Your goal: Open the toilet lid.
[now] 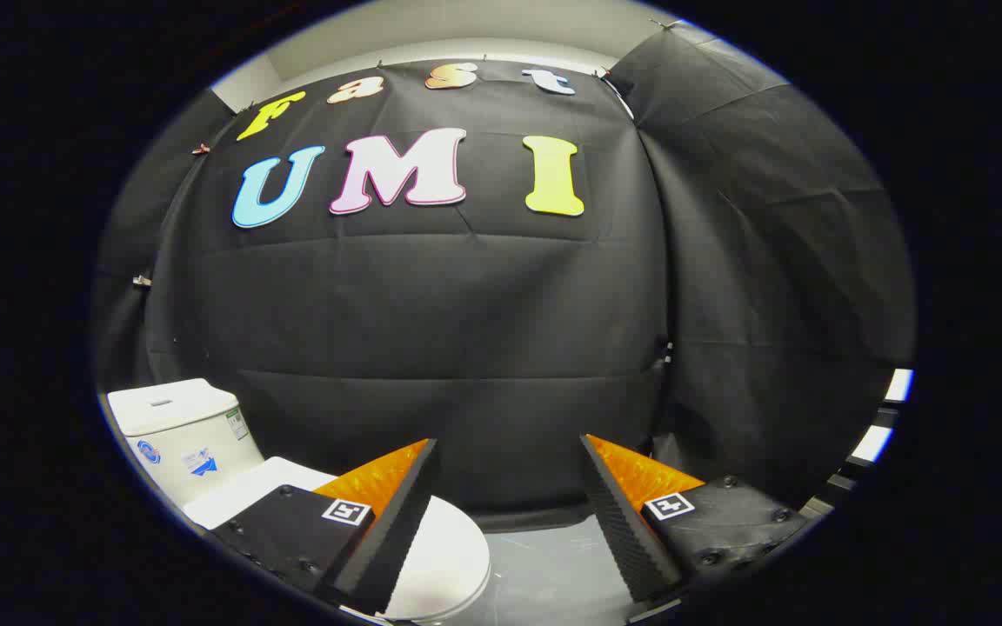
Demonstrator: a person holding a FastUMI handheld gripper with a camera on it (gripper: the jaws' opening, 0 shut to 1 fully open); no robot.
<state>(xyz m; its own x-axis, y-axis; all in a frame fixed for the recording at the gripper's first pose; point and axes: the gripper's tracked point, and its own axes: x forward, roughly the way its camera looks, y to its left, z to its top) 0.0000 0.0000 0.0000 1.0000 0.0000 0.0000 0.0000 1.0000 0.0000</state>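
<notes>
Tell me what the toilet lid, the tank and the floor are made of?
Toilet lid: looks like smooth, glossy white plastic, though it could be ceramic. It lies shut.
Tank: likely glazed white ceramic, shiny, with stickers.
Floor: grey, faintly reflective, maybe sealed concrete or vinyl.
The gripper hangs above with its jaws wide open, touching nothing.

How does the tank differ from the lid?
The tank is an upright box with stickers on its front; the lid is a flat, rounded, plain slab, lying shut. The tank stands clear beyond the open gripper; the lid is partly hidden under one finger. Both are white.
</notes>
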